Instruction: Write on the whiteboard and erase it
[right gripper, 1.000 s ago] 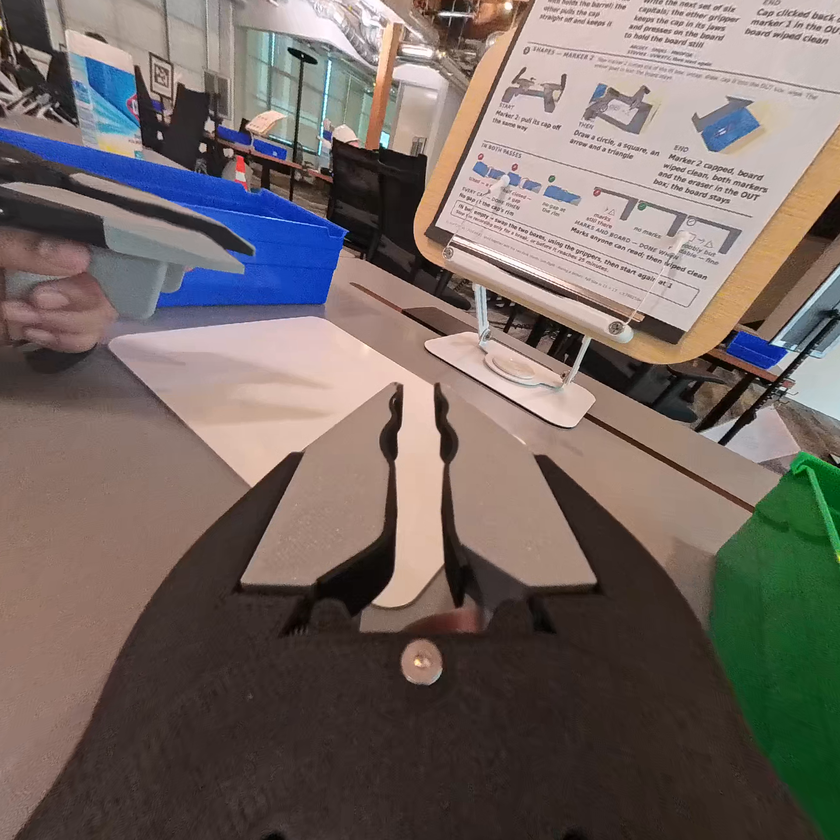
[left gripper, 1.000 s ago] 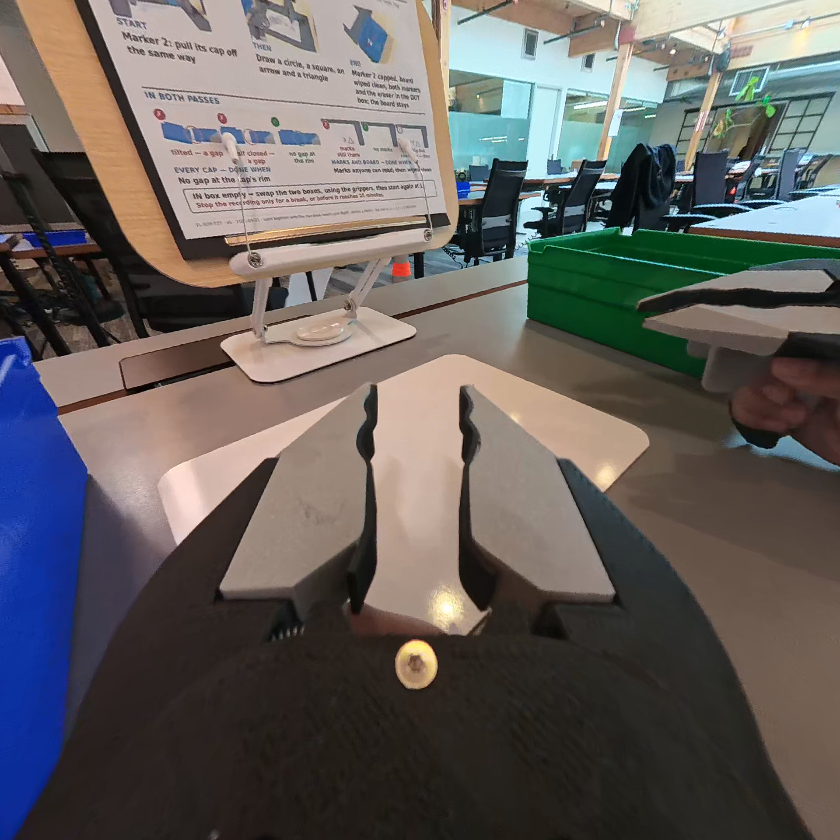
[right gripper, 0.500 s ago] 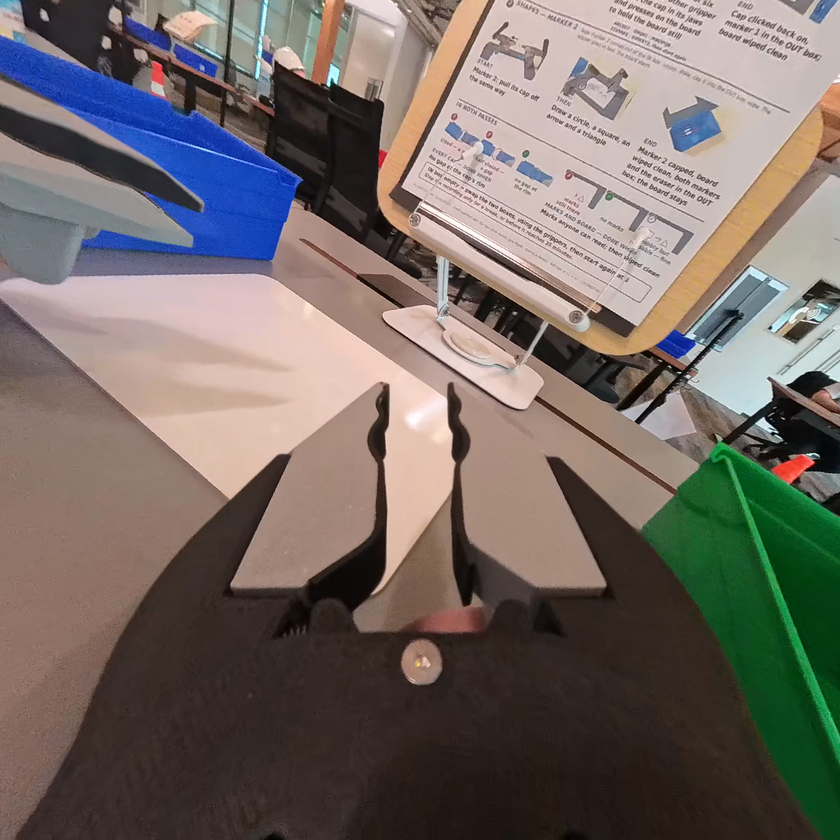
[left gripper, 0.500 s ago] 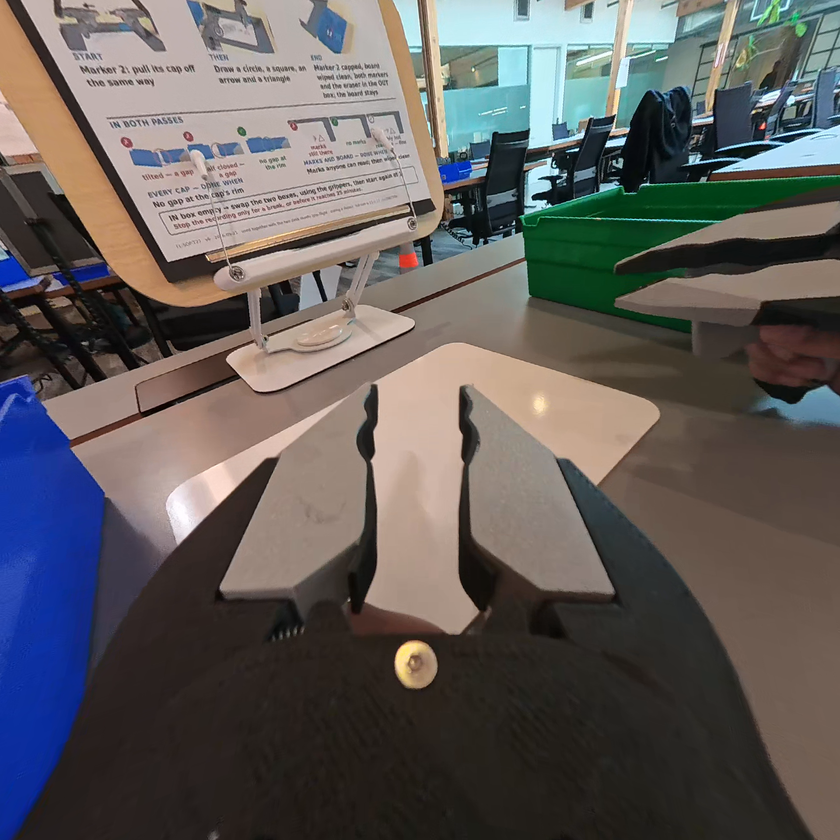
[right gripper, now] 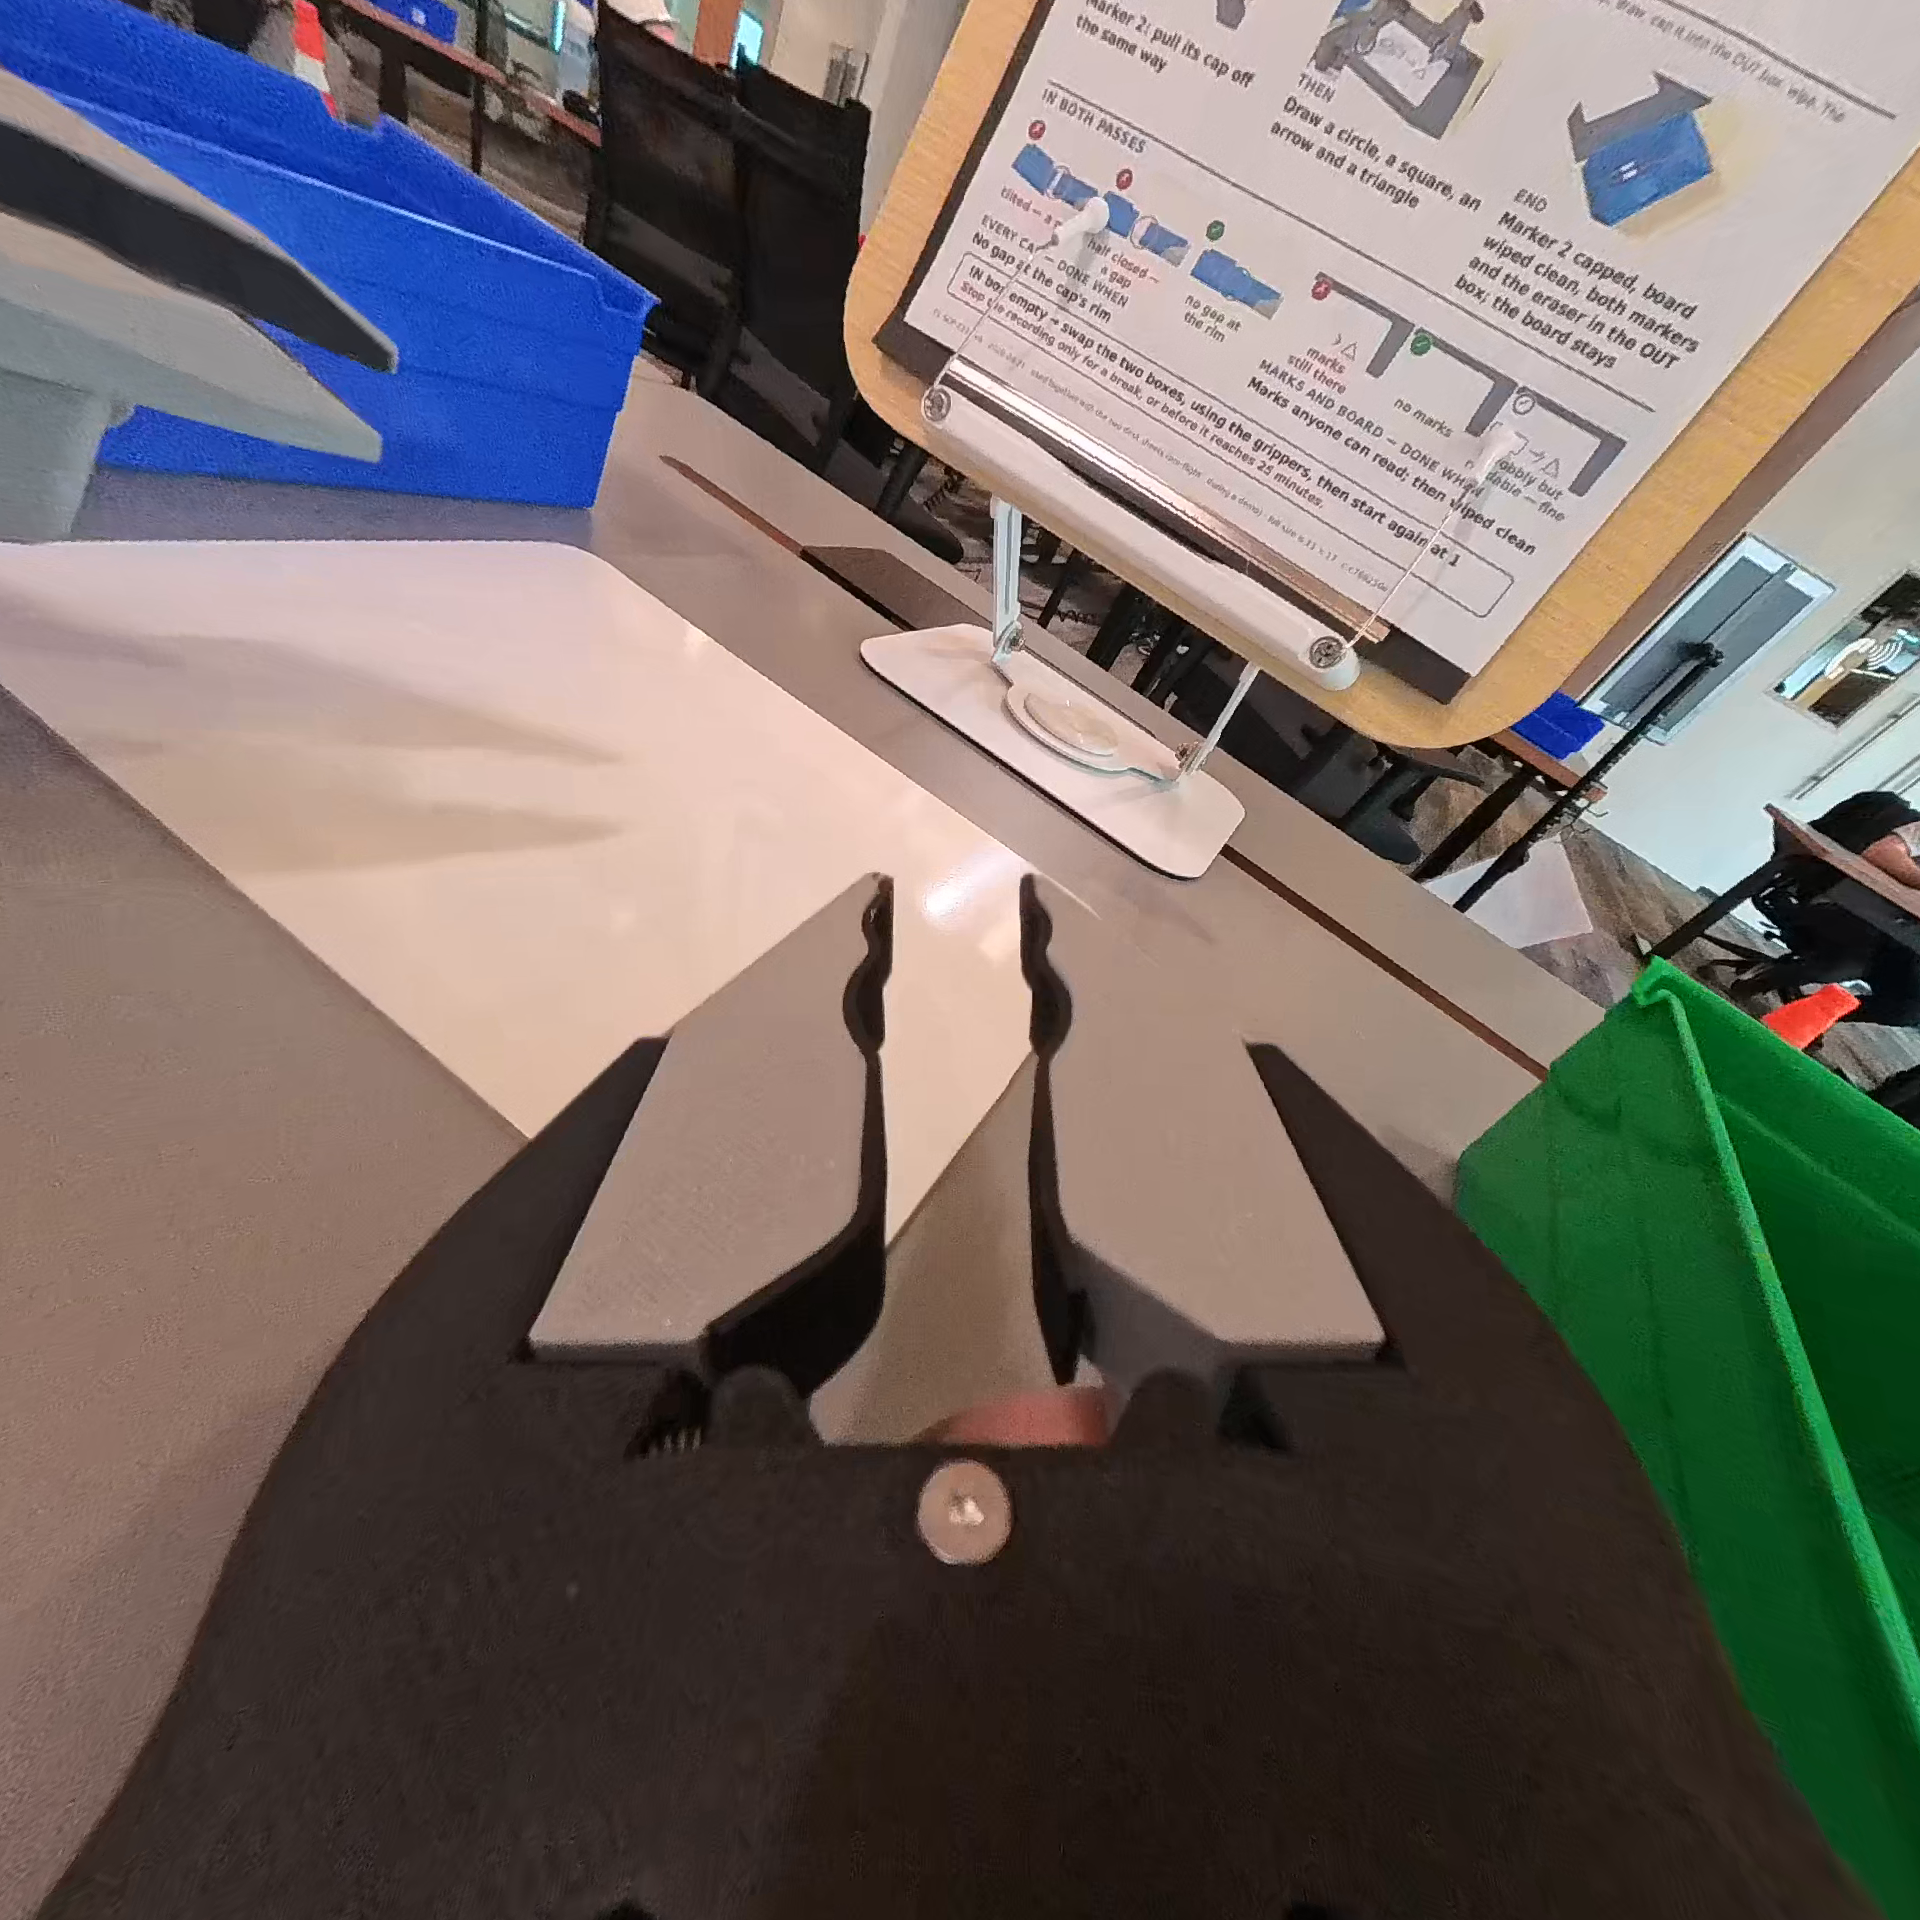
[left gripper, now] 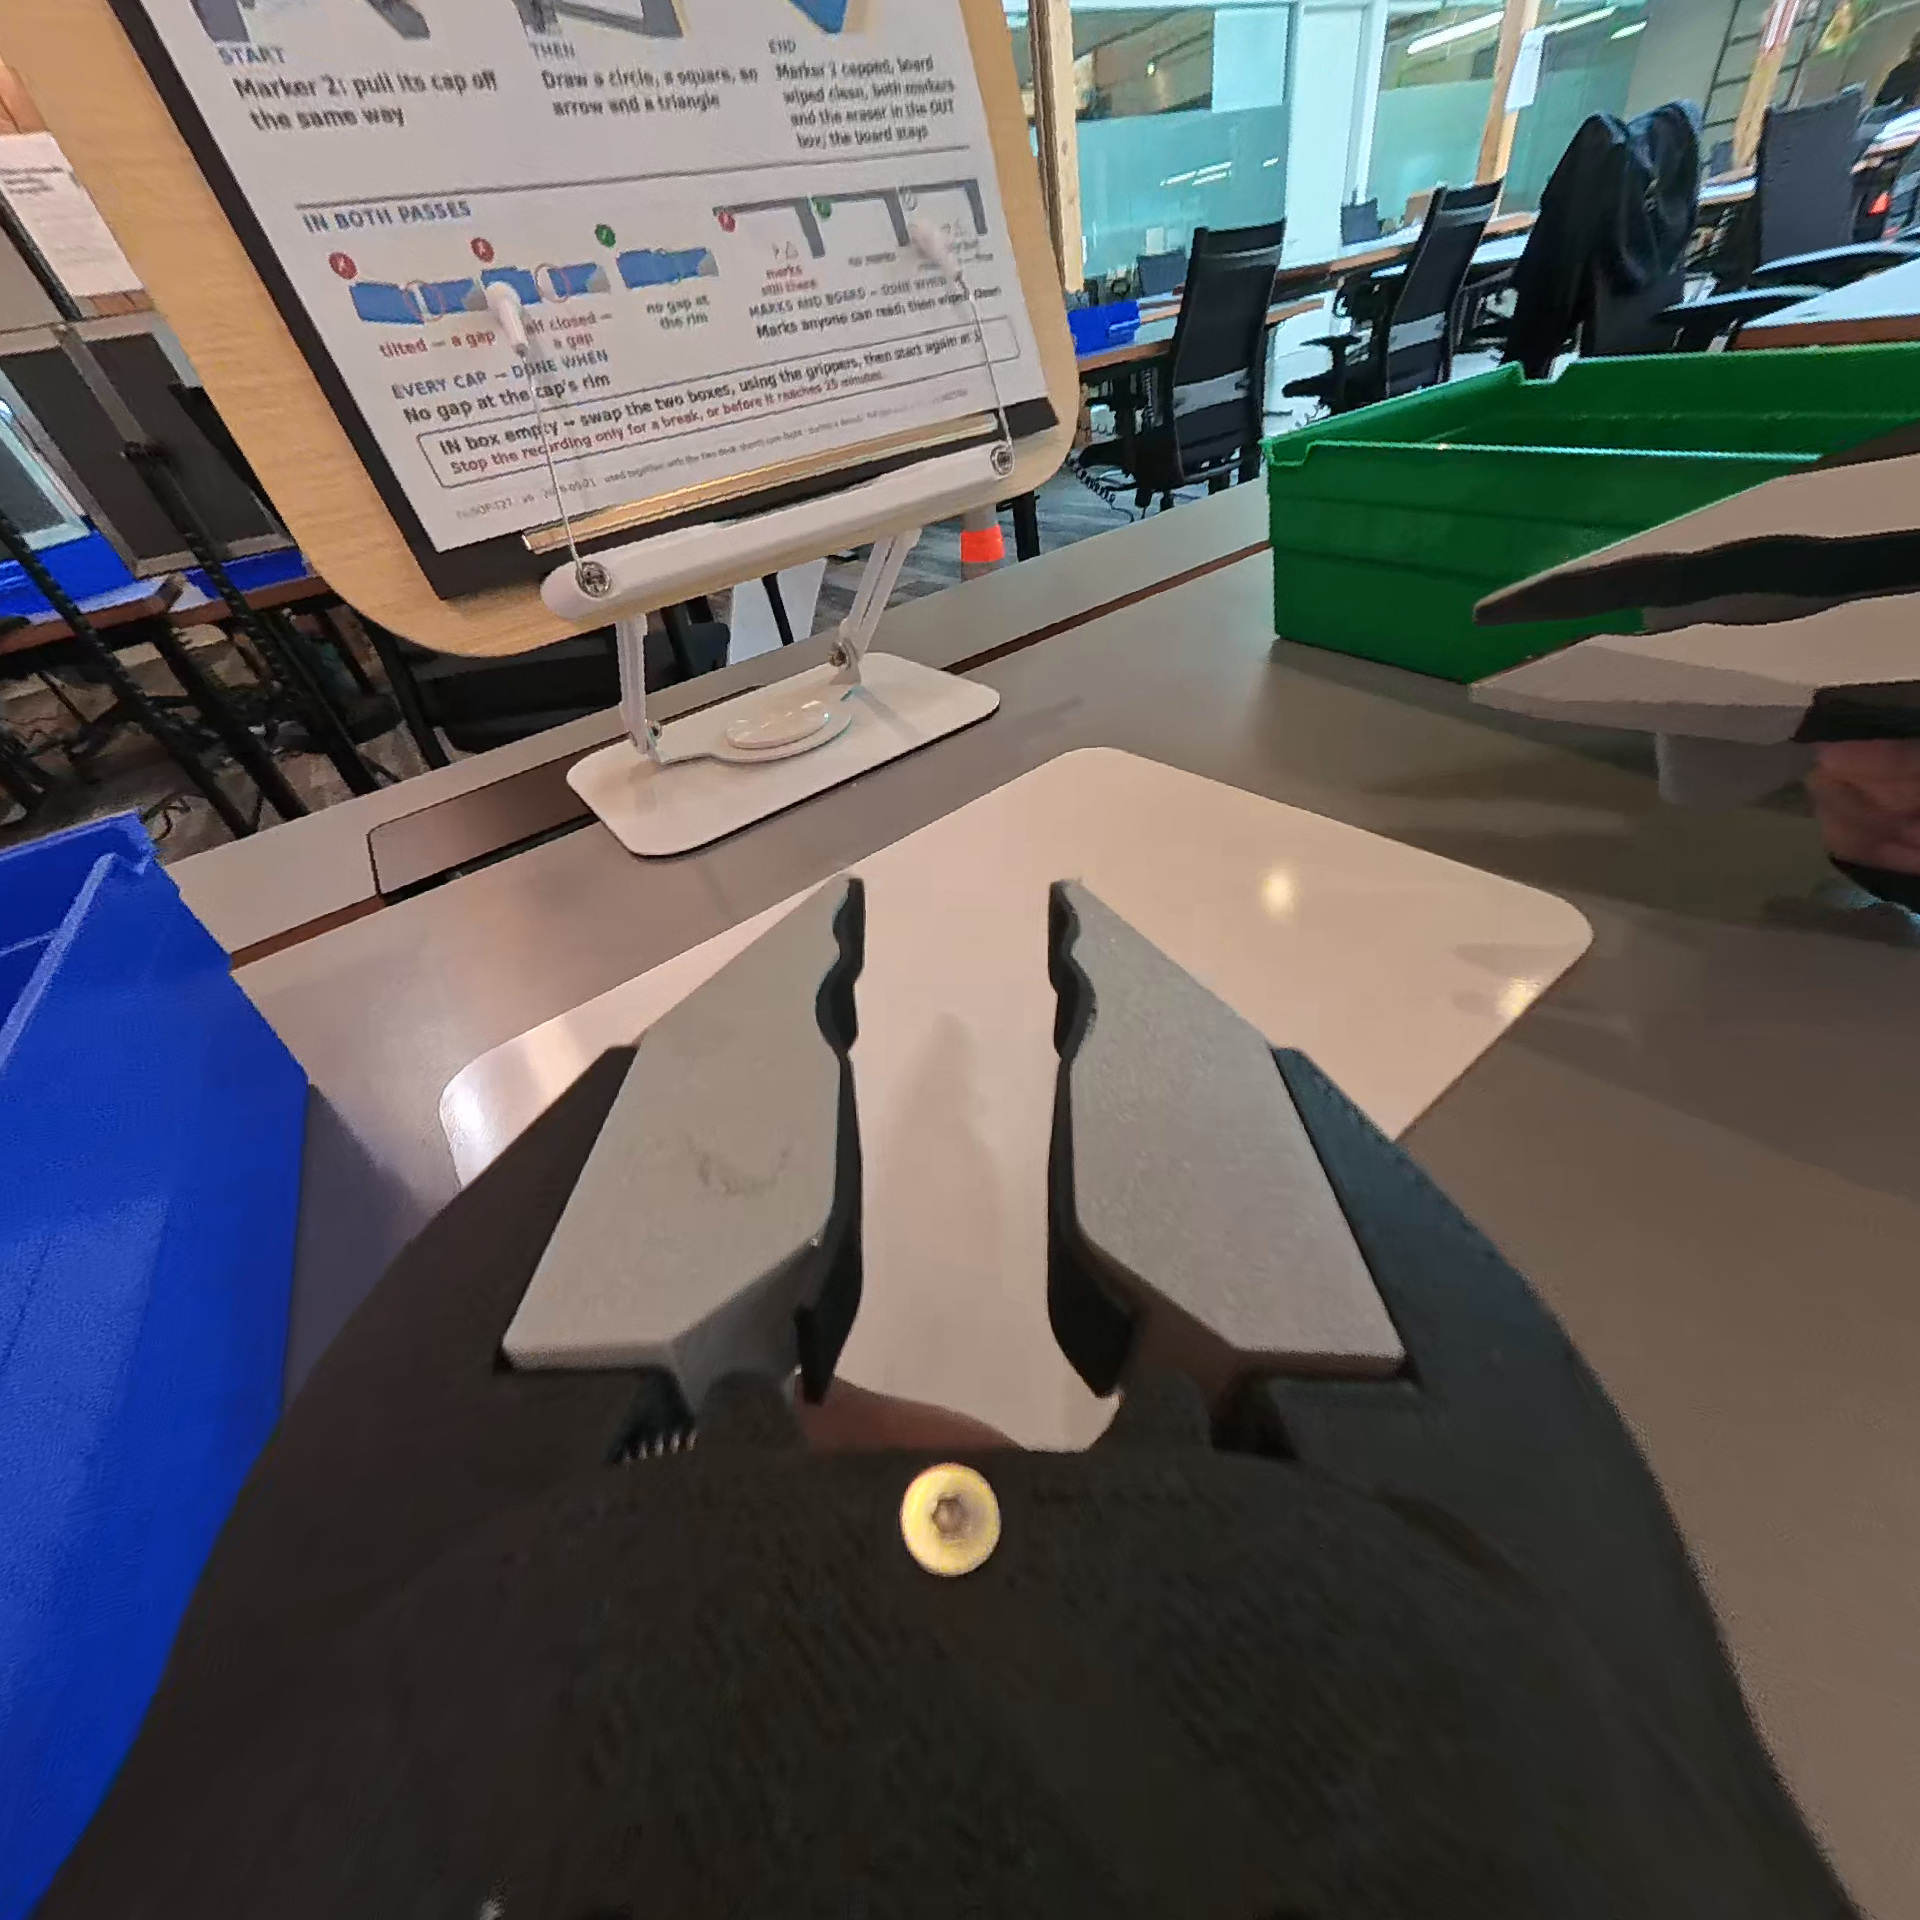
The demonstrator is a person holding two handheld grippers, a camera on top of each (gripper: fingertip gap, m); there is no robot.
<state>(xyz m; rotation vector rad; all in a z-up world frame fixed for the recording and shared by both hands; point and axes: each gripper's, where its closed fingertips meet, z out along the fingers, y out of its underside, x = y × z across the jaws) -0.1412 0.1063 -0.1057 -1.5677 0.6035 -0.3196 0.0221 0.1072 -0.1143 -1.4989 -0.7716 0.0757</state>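
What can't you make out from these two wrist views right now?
- Blue bin contents: left wrist view, cut by the left edge; right wrist view, its wall hides them.
- Green bin contents: right wrist view, hidden by its wall and edge; left wrist view, too shallow.
- Markers, eraser: not seen anywhere.
- Whiteboard near part: covered by the left gripper.
- Right gripper handle: out of frame.

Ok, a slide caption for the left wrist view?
Open, empty left hand-held gripper above a blank whiteboard, between blue bin and green bin.

Open-plan office: rows of desks (left gripper: 1351,281), black swivel chairs (left gripper: 1205,343), glass partitions (left gripper: 1174,177).
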